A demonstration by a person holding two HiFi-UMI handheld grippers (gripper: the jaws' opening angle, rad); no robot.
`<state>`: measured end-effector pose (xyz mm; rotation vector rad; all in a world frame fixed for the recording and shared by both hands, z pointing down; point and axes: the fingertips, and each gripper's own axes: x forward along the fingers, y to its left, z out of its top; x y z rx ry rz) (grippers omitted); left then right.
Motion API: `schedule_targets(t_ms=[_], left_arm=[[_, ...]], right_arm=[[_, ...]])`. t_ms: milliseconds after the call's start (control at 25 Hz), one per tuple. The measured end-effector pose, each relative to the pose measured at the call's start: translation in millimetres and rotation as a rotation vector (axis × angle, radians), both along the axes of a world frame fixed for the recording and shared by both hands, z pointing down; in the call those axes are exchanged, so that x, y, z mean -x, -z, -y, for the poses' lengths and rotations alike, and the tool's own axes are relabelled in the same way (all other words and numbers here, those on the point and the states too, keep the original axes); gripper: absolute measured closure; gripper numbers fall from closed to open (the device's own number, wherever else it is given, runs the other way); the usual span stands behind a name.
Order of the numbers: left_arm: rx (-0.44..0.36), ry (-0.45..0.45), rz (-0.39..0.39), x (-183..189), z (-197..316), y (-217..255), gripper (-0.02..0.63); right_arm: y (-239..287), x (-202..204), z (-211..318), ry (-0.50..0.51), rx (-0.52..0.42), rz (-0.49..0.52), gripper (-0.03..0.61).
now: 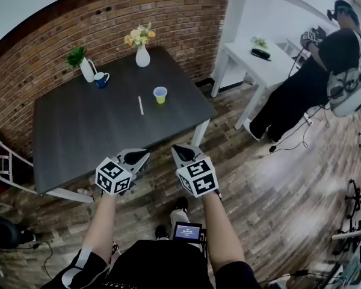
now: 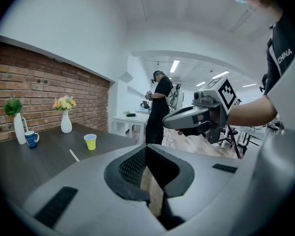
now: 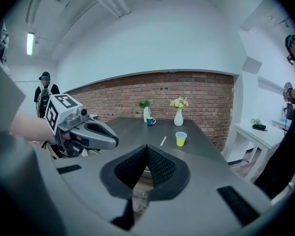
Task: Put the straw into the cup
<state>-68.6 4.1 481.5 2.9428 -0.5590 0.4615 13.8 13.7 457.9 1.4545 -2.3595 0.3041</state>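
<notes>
1. Both grippers sit closest in, held low in front of the body and short of the table's [image 1: 78,143] near edge. The left gripper [image 1: 141,155] has its jaws closed tip to tip with nothing between them, and the right gripper [image 1: 177,150] is the same, shut and empty.
2. Nothing is picked up yet, so the step in hand looks like the reach for the straw [image 1: 141,105].
3. To do it well, I'd open one gripper's jaws early and come in low over the tabletop. Then pinch the straw across its width near one end, so the free end can be tipped down into the cup [image 1: 160,94].
4. A straw this thin, lying flat on a hard top, will likely skid, so the tips should touch down on either side of it before closing.
5. That cup looks light. The spare gripper could steady it, or the straw should drop in gently so it doesn't knock the cup over.
6. As for looks, the straw is white, straight and slim. It lies flat near the middle of the dark table, pointing roughly away from the person, just left of the cup and not touching it.
7. The cup is small and yellow-green with a paler rim, and it stands upright with its mouth open.
</notes>
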Motion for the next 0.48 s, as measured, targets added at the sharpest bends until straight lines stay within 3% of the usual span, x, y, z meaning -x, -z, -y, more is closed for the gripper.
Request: schedule_targets(t_ms=[480], left_arm=[[-0.013,0.051,0.028,-55.6,114.9,8.7,0.611]], right_arm=[[12.6,-40.3,126.9,0.086,-0.01,-0.022,0.572]])
